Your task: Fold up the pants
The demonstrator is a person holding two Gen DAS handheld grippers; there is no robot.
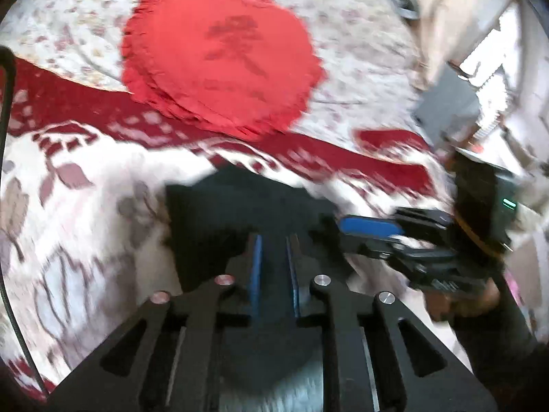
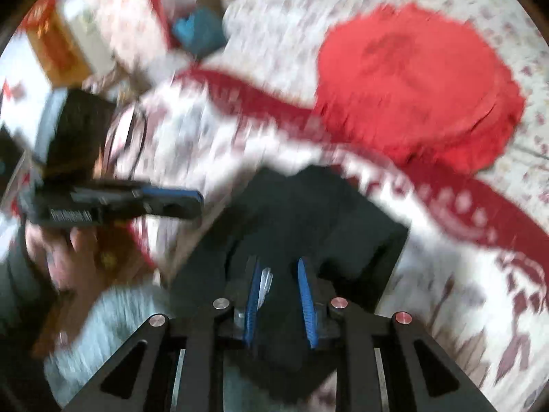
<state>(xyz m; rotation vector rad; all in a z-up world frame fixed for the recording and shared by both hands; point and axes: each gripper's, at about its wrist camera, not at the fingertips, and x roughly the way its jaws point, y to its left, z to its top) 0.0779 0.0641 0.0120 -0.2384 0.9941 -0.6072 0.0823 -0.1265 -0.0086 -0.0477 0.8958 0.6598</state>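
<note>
The black pants (image 1: 236,206) lie folded into a compact dark block on the white and red patterned bedspread; they also show in the right wrist view (image 2: 308,213). My left gripper (image 1: 273,240) is over the pants, its blue pads a narrow gap apart with dark cloth between them. My right gripper (image 2: 278,267) is over the pants too, its blue pads slightly apart with dark cloth and a pale scrap between them. Each gripper appears from the side in the other's view: the right one (image 1: 370,226) and the left one (image 2: 171,199). Both views are blurred by motion.
A round red frilled cushion (image 1: 219,65) lies on the bed beyond the pants, also in the right wrist view (image 2: 418,82). An orange box (image 2: 55,48) and a blue item (image 2: 199,31) sit at the far left. A black cable (image 1: 7,171) runs down the left edge.
</note>
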